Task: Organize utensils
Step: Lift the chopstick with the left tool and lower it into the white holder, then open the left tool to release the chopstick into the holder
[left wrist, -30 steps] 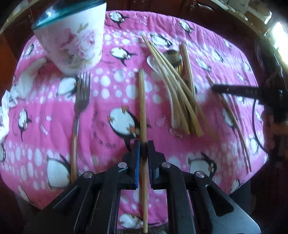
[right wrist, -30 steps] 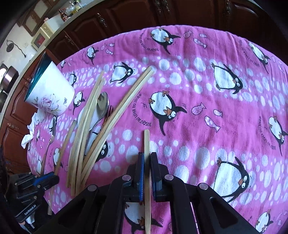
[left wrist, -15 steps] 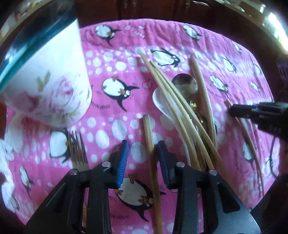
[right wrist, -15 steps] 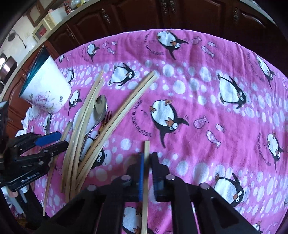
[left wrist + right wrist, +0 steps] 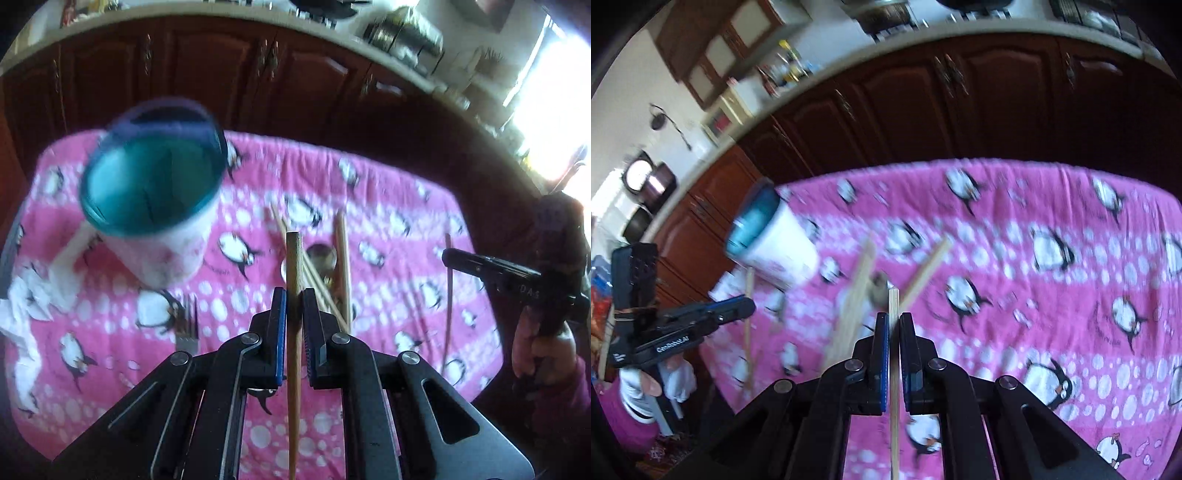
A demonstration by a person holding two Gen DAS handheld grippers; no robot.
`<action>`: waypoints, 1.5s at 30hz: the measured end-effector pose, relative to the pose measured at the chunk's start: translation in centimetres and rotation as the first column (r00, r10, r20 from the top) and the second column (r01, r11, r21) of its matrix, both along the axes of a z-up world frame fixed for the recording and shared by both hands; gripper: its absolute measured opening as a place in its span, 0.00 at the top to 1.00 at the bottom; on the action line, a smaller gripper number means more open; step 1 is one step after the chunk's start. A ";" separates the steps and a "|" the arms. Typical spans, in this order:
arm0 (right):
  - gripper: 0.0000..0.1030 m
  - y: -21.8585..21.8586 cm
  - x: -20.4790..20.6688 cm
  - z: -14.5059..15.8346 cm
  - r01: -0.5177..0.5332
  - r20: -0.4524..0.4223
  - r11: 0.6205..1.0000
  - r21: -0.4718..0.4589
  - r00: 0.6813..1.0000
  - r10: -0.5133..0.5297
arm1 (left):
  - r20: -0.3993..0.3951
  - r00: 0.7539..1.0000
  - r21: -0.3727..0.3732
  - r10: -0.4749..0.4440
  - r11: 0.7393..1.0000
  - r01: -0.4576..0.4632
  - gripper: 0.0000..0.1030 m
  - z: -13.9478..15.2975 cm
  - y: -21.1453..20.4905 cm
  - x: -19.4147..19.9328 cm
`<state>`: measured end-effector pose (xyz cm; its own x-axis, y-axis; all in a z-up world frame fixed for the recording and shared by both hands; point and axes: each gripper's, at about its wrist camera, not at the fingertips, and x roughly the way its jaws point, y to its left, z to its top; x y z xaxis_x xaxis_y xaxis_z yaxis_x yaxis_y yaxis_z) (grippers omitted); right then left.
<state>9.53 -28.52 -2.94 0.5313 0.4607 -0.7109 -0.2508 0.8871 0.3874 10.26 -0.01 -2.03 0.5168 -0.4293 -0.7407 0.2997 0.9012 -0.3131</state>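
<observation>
Pink cloth (image 5: 388, 206) – both tongs (image 5: 294, 306) (image 5: 894, 332) clamping chopsticks (image 5: 294, 258) (image 5: 894, 306).

Black tongs (image 5: 294, 317), blue pads, silver screws; magenta sleeve (image 5: 565, 391).

Two cameras, one on each gripper, look down at the same pink table.

The left camera sits just behind the left gripper (image 5: 294, 314) and looks forward and down over the pink penguin cloth (image 5: 388, 229), close up, with the cup (image 5: 155, 206) at its left and the other gripper at its right edge. The right camera sits behind the right gripper (image 5: 894, 332) and looks down the same way, a bit blurry. Both see the cloth, the cup, the loose sticks (image 5: 341, 254) and the dark cupboards (image 5: 923, 103) behind.
</observation>
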 end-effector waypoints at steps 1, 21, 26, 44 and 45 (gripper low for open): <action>0.95 0.3 -0.1 1.1 -0.006 0.022 1.000 0.016 1.000 0.005 | 0.013 1.000 -0.008 0.004 1.000 -0.004 0.93 0.6 0.3 -0.1; 0.95 12.2 5.8 18.4 -0.089 0.424 0.991 0.098 0.905 0.040 | 0.370 0.901 -0.079 0.227 0.974 -0.212 0.93 17.1 10.3 3.3; 0.95 17.0 9.2 18.2 -0.072 0.460 0.995 0.074 0.887 0.030 | 0.445 0.850 -0.025 0.281 0.953 -0.302 0.93 16.9 11.0 6.5; 0.95 20.9 15.5 7.8 -0.104 0.301 0.994 -0.016 0.948 0.104 | 0.275 0.915 0.062 0.295 0.944 -0.323 0.93 6.8 11.3 12.7; 0.95 21.0 15.7 7.5 -0.111 0.291 0.994 -0.016 0.950 0.111 | 0.267 0.917 0.064 0.296 0.944 -0.324 0.93 6.5 11.2 12.9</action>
